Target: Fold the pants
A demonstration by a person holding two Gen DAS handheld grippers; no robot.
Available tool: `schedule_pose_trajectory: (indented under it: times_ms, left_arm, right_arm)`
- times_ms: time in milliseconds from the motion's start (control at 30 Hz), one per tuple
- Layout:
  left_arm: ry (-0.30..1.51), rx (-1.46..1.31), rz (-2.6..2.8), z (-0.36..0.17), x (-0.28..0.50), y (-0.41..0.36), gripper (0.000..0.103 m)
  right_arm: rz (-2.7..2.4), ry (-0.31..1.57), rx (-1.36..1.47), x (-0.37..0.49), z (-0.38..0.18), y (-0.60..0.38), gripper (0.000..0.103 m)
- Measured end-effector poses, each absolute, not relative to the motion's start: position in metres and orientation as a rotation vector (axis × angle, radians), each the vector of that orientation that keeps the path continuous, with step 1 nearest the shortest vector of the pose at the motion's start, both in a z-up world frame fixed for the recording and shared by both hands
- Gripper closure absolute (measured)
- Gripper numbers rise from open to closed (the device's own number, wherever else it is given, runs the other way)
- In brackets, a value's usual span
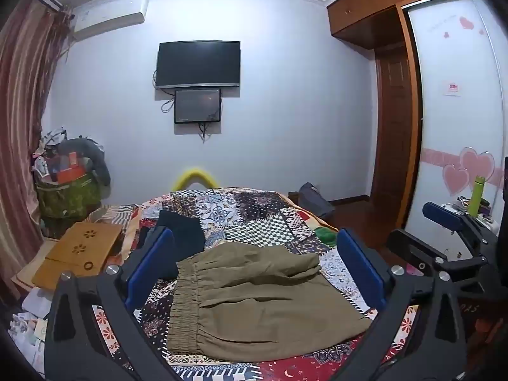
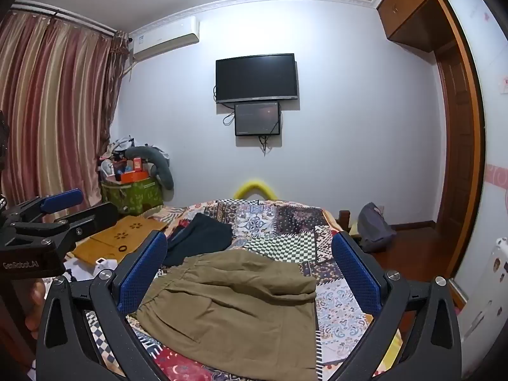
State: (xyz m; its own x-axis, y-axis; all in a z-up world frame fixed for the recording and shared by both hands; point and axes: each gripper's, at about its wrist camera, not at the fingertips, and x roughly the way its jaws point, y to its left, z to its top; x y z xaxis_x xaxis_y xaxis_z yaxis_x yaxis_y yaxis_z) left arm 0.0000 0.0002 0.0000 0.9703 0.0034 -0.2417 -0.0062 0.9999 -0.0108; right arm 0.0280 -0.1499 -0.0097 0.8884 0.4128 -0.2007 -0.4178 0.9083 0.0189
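So the olive pants are lying on the bed, on top of that busy patchwork quilt, folded into a chunky rectangle. The elastic waistband runs down the left edge in the left wrist view, and the upper layer is kinda bunched and wrinkly along the far side.

Both grippers hang above the near end of the bed with nothing in them. The left gripper has its jaws spread wide, blue pads on either side of the pants without touching them. Same deal with the right gripper: jaws released, pants showing between the pads.

There's a dark garment just beyond the pants, touching or overlapping the far left corner. A wooden lap tray sits off to the left of the quilt.
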Motion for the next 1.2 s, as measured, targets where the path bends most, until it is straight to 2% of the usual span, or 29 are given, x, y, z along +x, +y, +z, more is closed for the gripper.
schedule_pose_trajectory:
  times_ms: [1200]
  left_arm:
    - [0.257, -0.013, 0.033, -0.012, 0.006, 0.008, 0.000]
  right_arm:
    - [0.420, 0.206, -0.009, 0.028, -0.012, -0.150, 0.000]
